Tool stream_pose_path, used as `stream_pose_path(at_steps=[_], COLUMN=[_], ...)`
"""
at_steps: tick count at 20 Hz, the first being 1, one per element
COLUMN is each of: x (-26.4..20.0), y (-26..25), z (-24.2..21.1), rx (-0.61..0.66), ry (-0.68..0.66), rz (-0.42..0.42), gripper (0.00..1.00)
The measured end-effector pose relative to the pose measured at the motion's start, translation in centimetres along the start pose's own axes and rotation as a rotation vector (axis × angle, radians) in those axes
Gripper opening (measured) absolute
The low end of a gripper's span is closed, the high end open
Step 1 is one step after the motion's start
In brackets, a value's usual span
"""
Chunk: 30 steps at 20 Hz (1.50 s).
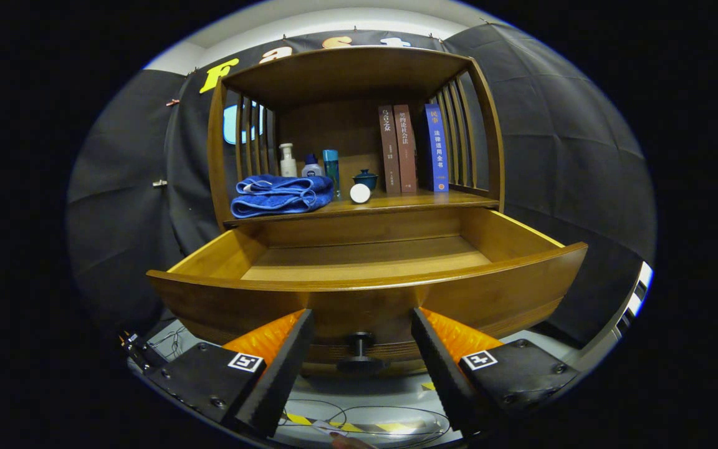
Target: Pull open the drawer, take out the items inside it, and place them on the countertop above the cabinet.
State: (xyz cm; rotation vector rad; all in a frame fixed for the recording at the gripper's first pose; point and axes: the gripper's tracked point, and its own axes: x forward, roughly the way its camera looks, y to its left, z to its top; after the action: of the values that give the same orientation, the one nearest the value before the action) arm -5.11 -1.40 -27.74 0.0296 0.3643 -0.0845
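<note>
The drawer [365,274] is pulled well out of the cabinet [359,81], and what you can see of its wooden floor is bare. Its dark knob [359,350] sits at the middle of the front panel, right between your fingers but touching neither. Your gripper [362,340] is spread wide, holding nothing, its tips close against the drawer front on either side of the knob. Above the drawer, the countertop [396,202] carries a folded blue towel [281,194] at its left end, three bottles [309,163] behind it, a small white round thing [360,193] near the front edge with a lidded cup [365,179] just behind, and books [412,149] standing upright toward the right.
</note>
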Motion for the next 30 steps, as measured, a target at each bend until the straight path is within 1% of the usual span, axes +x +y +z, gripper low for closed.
stream_pose_path(at_steps=[4, 8, 13, 14, 19, 24, 30], x=[0.2, 2.0, 6.7, 7.7, 12.4, 15.6, 17.6], y=[0.4, 0.6, 0.6, 0.6, 0.4, 0.5, 0.5], z=[0.1, 0.6, 2.8, 2.6, 4.0, 4.7, 5.1], rx=[0.005, 0.017, 0.009, 0.002, -0.005, -0.002, -0.014], ry=[-0.011, -0.013, -0.039, -0.019, -0.031, -0.037, -0.044], rz=[-0.012, -0.008, -0.005, -0.002, 0.007, 0.007, 0.001], gripper=[1.00, 0.99, 0.99, 1.00, 0.99, 0.99, 0.99])
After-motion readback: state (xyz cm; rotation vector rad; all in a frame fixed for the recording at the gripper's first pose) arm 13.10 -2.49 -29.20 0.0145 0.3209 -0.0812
